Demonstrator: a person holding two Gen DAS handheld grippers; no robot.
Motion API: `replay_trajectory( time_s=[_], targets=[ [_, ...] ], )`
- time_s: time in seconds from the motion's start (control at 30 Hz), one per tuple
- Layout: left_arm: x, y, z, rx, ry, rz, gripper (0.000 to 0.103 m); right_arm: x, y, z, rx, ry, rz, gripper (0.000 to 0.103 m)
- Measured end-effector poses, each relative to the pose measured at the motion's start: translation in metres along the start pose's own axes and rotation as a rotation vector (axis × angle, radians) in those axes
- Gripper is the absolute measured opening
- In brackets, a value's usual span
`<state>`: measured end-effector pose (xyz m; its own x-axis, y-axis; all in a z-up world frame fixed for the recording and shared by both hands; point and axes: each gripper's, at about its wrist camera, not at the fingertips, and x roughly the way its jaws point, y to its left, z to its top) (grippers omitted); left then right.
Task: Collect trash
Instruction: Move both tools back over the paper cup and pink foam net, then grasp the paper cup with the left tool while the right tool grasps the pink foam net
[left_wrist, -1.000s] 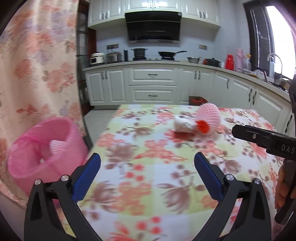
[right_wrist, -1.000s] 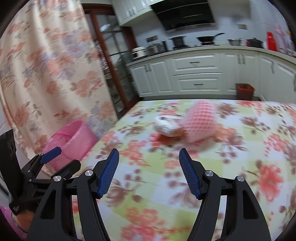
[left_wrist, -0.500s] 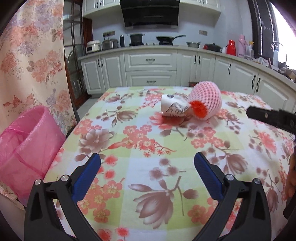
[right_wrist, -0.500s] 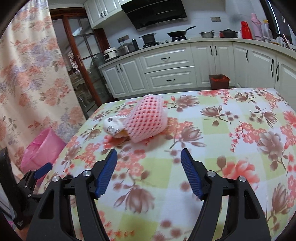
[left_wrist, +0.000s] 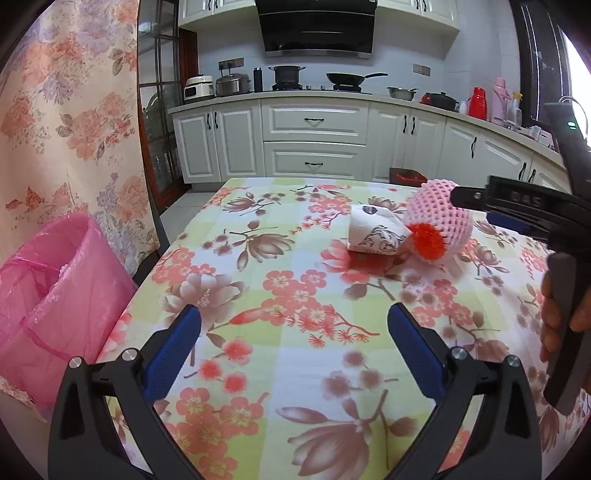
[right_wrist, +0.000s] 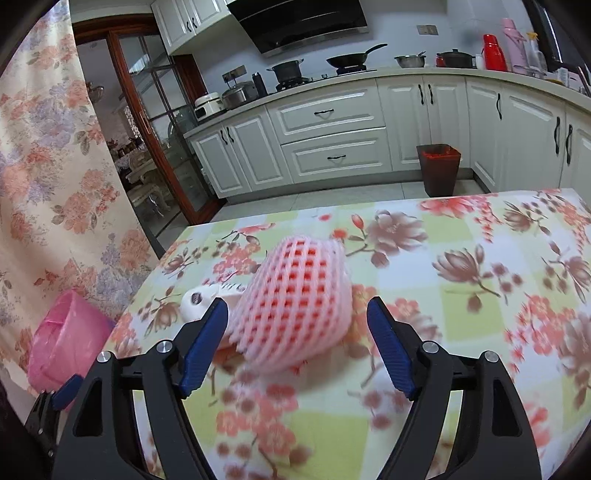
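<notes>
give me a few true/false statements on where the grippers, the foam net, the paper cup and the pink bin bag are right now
1. The right gripper is open, its fingers either side of the pink foam net. True.
2. The left gripper is shut on the paper cup. False: it is open and empty, with the cup farther along the table.
3. The paper cup lies on its side against the foam net. True.
4. The pink bin bag sits on the floral tablecloth. False: it stands beside the table's left edge.

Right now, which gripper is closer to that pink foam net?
Right. The right gripper is open around the pink foam net; the left gripper hangs open, well short of it.
</notes>
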<state>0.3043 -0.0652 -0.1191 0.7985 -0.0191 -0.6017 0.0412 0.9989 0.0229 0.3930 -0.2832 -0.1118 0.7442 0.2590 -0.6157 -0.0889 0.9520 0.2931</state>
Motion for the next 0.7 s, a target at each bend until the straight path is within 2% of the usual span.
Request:
replay_trajectory(
  time_s=[0.2,0.3,0.37,0.43,0.53,0.6,0.7],
  targets=[
    [0.006,0.007,0.005,0.0,0.008,0.004,0.098,0.031,-0.008,0.005,0.034,0.057,-0.027,0.074],
    [0.011,0.007,0.009,0.003,0.011,0.008,0.098,0.043,-0.007,0.002,0.012,0.092,-0.059,0.074],
    [0.016,0.006,0.014,0.007,0.01,0.01,0.098,0.044,-0.008,-0.001,0.007,0.102,-0.048,0.067],
    [0.019,0.004,0.017,0.007,0.009,0.006,0.098,0.042,-0.01,-0.005,-0.01,0.113,-0.047,0.051],
    [0.026,-0.004,0.025,0.009,0.007,-0.003,0.098,0.032,-0.009,-0.008,-0.061,0.104,-0.059,0.036],
    [0.031,-0.012,0.031,0.02,0.003,-0.012,0.098,0.022,-0.01,-0.01,-0.093,0.089,-0.082,0.03],
    [0.041,-0.026,0.039,0.034,0.011,-0.026,0.098,0.007,-0.022,-0.015,-0.096,0.074,-0.113,0.028]
  ],
)
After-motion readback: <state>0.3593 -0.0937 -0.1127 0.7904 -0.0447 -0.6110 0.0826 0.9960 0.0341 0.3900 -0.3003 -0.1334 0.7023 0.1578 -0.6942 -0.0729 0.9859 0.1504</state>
